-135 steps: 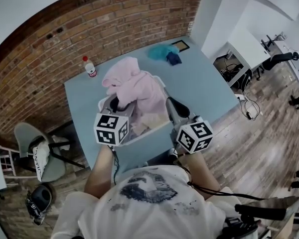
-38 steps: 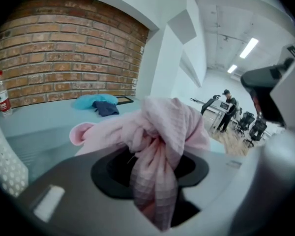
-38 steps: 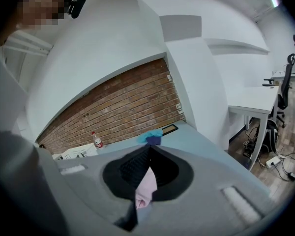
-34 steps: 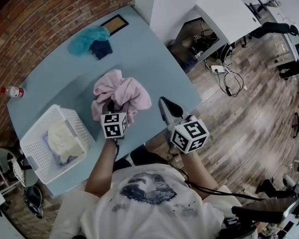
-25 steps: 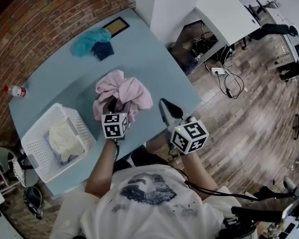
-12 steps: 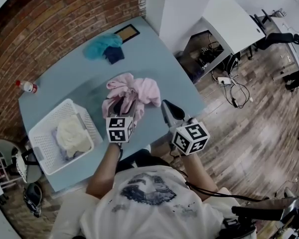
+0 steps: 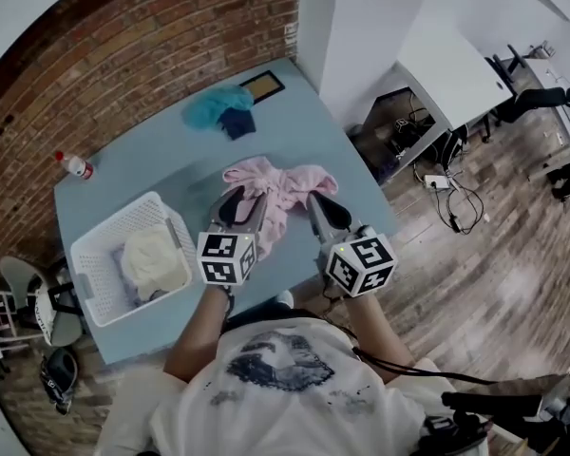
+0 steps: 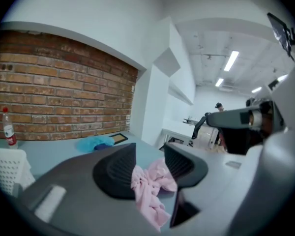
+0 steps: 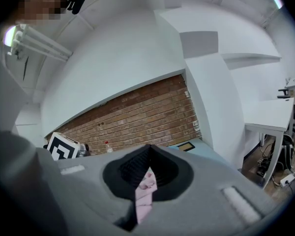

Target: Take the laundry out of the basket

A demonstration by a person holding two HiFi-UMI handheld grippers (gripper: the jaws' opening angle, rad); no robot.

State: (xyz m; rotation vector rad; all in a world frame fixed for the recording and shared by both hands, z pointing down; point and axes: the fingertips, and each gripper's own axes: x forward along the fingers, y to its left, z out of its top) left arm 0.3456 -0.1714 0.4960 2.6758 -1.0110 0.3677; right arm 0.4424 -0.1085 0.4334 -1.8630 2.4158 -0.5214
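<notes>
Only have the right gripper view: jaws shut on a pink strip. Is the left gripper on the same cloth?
Observer: Yes. The left gripper has the same pink garment between its jaws, and they are closing on it.
Operator: Is it clear of the basket?
Observer: Yes. It's over the table, right of the basket and apart from it.
Operator: Basket empty?
Observer: No, a cream piece is in it.
</notes>
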